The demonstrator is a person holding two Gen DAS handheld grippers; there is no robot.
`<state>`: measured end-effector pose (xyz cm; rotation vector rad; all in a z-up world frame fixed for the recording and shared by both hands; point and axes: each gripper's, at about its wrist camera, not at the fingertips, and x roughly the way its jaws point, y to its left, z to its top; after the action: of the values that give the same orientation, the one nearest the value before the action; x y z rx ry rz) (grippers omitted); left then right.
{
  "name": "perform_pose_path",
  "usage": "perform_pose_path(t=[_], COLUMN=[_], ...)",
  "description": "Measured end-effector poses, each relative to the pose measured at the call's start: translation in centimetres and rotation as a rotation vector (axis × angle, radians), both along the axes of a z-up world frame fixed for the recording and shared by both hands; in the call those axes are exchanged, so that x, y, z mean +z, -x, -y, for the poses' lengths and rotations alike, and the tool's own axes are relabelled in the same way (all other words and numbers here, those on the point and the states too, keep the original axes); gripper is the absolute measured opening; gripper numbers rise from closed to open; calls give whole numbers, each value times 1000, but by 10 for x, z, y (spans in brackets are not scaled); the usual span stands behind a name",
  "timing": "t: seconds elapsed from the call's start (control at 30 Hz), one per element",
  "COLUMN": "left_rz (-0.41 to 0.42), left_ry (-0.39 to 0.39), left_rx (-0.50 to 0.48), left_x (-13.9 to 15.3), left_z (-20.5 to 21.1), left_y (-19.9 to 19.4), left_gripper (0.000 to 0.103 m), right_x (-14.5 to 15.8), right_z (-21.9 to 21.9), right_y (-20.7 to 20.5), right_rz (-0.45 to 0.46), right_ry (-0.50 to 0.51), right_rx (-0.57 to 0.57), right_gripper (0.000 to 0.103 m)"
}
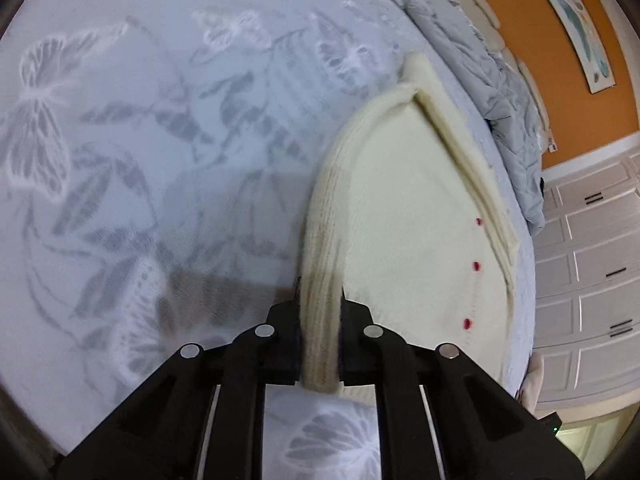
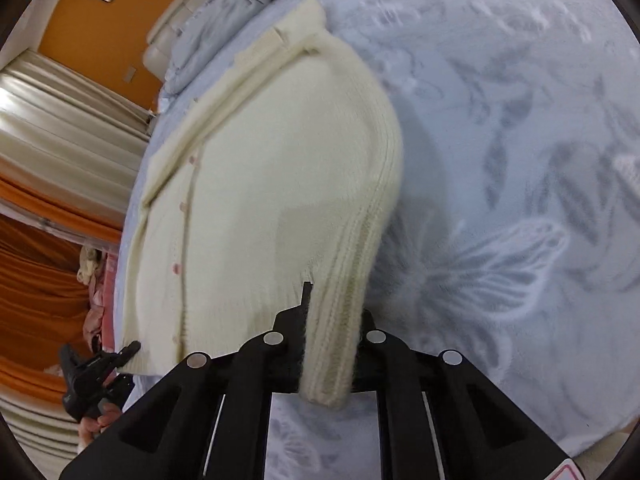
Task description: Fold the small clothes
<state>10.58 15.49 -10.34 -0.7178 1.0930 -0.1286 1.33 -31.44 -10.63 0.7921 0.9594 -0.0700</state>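
Observation:
A small cream knitted cardigan [image 1: 400, 208] with red buttons [image 1: 476, 266] lies on the bed, partly folded, its ribbed hem toward me. My left gripper [image 1: 320, 312] is shut on a bunched strip of that ribbed hem. In the right wrist view the same cardigan [image 2: 260, 160] spreads up and to the left, and my right gripper [image 2: 332, 320] is shut on the thick ribbed edge at its right side. The left gripper [image 2: 120, 354] also shows there at the lower left, in a person's hand, at the cardigan's near corner.
The bed cover [image 1: 120, 160] is pale grey with butterfly and leaf patterns. A crumpled grey quilt [image 1: 500, 100] lies along the far edge by an orange wall. White cabinet doors [image 1: 592, 260] stand past the bed. Curtains [image 2: 60, 140] and a heap of clothes [image 2: 94, 280] lie beyond the bed's left edge.

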Motion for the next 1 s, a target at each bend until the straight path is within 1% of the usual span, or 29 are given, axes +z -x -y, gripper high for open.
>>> perform_pose_path(t=[0.07,0.17,0.23,0.33,0.43,0.57,0.6,0.67,0.73,0.77,0.8,0.83,0.87,0.9,0.93,1.0], left_rz=[25,83,94,91,67,13,3,-12,-41,-50,-50,-52,-58,-68,-75,-105], left_ry=[8,18,18,25,14,9,-3,-30,-17,-17,-48,-95,-130,-166,-179,-185], left_rx=[-31,-83,-100,-117,-154,-189,-202,-215,-209,-205,-205,-202,-196,-180,-166,-154], left_x=[16,52,67,79,77,64,60,52,45,42,39,37,36,34,32,25], left_z=[0,-3,-8,-20,-31,-33,-31,-23,-18,-15,-11,-7,-5,-2,-1,0], left_y=[3,15,28,54,89,138,150,154,148,144,139,135,132,129,129,127], left_gripper=[9,8,8,8,8,9,9,11,14,18,22,35,52,60,66,72], right_x=[20,53,66,81,79,64,60,53,53,51,50,48,47,47,47,43], right_z=[-2,-4,-7,-11,-18,-16,-16,-17,-18,-22,-25,-29,-32,-33,-34,-32], right_y=[6,22,32,62,97,148,157,163,157,151,147,144,141,138,137,137], right_rz=[64,130,141,122,69,4,-14,-43,-60,-84,-103,-120,-130,-138,-145,-162], right_ry=[-25,-63,-67,-54,-23,-61,-59,-55,-32,-11,11,28,36,43,46,42], right_rx=[-11,-14,-1,46,84,90,95,99,101,120,130,139,150,157,157,166], right_gripper=[9,8,8,8,8,8,8,8,9,9,9,9,10,10,10,10])
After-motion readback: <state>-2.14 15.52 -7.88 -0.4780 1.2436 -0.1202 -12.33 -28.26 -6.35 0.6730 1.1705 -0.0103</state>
